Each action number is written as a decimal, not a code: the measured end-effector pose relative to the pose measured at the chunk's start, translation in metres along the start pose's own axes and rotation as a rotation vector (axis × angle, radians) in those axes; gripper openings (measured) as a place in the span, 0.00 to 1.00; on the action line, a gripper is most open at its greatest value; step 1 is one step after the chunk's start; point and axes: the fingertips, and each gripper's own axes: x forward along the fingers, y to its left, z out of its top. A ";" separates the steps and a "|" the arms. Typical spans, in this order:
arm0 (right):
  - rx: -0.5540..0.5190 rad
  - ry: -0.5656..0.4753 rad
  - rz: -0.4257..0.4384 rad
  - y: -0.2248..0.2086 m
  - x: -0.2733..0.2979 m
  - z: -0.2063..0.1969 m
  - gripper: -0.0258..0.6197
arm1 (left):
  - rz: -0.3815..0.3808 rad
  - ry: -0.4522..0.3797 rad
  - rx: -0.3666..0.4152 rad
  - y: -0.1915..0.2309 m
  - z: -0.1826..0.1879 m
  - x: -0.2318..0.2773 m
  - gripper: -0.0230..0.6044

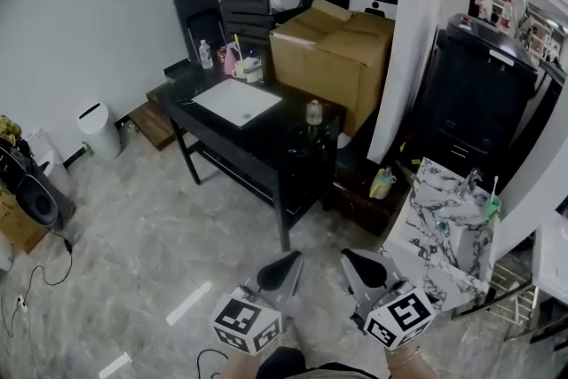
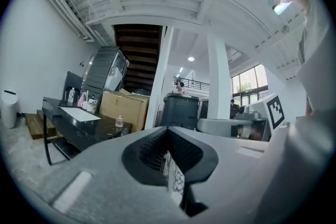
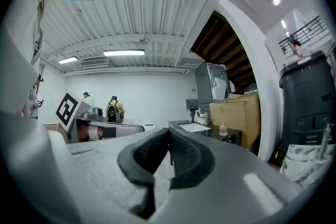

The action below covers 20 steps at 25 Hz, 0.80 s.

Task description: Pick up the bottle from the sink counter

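I hold both grippers low in the head view, near 6 o'clock, side by side and apart, each pointing level toward 12 o'clock. Left gripper (image 1: 282, 265): jaws closed tip to tip, nothing gripped. Right gripper (image 1: 360, 267): jaws closed, nothing gripped. The left marker cube (image 1: 247, 326) sits toward 7 o'clock and the right marker cube (image 1: 399, 316) toward 5 o'clock. My right wrist (image 1: 405, 359) shows just below its cube.

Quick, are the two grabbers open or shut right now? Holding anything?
Left gripper: closed, holding nothing.
Right gripper: closed, holding nothing.
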 end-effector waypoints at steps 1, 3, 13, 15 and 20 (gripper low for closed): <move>0.001 0.001 -0.001 -0.003 0.017 0.000 0.03 | -0.011 -0.002 -0.001 0.013 0.004 0.007 0.04; 0.001 -0.003 -0.008 -0.012 0.048 0.001 0.03 | -0.031 -0.006 0.015 0.038 0.012 0.022 0.04; 0.024 -0.011 -0.056 -0.059 0.150 -0.003 0.03 | -0.081 0.013 0.038 0.132 0.022 0.081 0.04; 0.032 -0.010 -0.055 -0.067 0.167 -0.005 0.03 | -0.086 0.023 0.025 0.144 0.018 0.093 0.04; 0.037 -0.019 -0.046 -0.094 0.209 -0.004 0.03 | -0.089 0.044 0.011 0.176 0.012 0.126 0.04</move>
